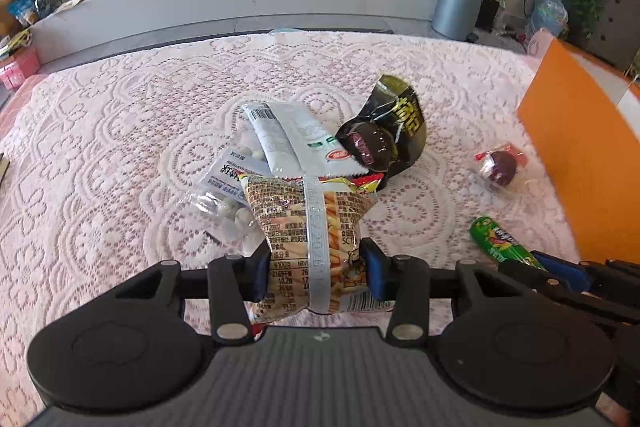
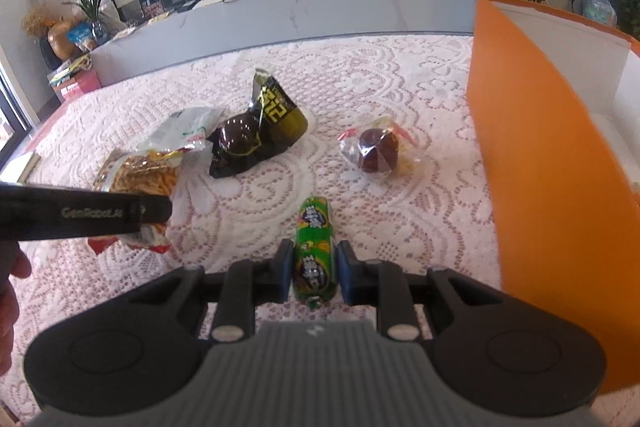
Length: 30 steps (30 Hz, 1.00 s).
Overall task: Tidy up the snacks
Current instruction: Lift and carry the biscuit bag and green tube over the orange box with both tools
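Observation:
My left gripper [image 1: 316,267] is shut on a yellow fries snack bag [image 1: 312,223], also in the right wrist view [image 2: 140,179]. Beyond it lie a white packet [image 1: 296,139], a clear bag of white balls [image 1: 228,195] and a black-gold packet [image 1: 388,131]. My right gripper [image 2: 314,263] is shut on a green sausage stick [image 2: 314,247], which shows in the left view [image 1: 500,239]. A clear-wrapped dark red snack [image 2: 376,151] lies ahead of it, near the orange box [image 2: 532,131].
The pink lace cloth [image 1: 120,147] covers the table. The orange box stands open at the right edge [image 1: 580,147]. Beyond the table are a grey TV bench [image 2: 320,11] with clutter and a grey bin [image 1: 456,3].

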Motion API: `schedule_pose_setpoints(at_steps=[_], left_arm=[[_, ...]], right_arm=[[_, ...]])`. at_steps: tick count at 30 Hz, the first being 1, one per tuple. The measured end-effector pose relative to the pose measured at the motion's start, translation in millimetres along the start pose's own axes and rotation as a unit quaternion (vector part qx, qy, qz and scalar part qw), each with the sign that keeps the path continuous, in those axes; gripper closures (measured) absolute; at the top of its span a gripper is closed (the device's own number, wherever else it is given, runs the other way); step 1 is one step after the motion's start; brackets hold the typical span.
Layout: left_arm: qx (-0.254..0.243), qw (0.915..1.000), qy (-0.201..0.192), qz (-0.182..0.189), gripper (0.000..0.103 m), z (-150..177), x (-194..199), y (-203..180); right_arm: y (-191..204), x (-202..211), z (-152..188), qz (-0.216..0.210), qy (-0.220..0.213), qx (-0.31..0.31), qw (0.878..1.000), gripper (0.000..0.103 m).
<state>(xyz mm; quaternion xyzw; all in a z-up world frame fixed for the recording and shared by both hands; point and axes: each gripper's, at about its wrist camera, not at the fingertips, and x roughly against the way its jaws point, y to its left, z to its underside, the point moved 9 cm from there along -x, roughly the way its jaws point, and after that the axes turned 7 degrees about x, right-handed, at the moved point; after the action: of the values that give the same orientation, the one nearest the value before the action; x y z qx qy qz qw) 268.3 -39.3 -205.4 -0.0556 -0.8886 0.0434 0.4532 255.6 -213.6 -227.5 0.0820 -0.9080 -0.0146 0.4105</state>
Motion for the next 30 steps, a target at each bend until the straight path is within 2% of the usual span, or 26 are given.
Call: schedule_pose_setpoints(at_steps=[9, 14, 23, 30], left_arm=[[0.015, 0.9997, -0.021, 0.003, 0.053, -0.9, 41.4, 0.9], [0.017, 0.9988, -0.041, 0.022, 0.053, -7.1, 73.6, -10.2], [-0.013, 0.9957, -0.063, 0.067, 0.053, -6.5, 123.4, -57.7], [-0.048, 0.9899, -0.079, 0.108, 0.053, -11.8, 150.3, -105.4]], right_arm=[[0.1, 45.7, -8.5, -0.01, -0.024, -0.003, 1.0, 0.082], [-5.9, 83.5, -11.8, -0.015, -0.046, -0.014, 0.999, 0.082], [-19.8, 158.3, -21.4, -0.001, -0.102, -0.006, 0.995, 0.082], [-51.7, 214.3, -27.2, 0.025, -0.147, -0.012, 0.989, 0.082]])
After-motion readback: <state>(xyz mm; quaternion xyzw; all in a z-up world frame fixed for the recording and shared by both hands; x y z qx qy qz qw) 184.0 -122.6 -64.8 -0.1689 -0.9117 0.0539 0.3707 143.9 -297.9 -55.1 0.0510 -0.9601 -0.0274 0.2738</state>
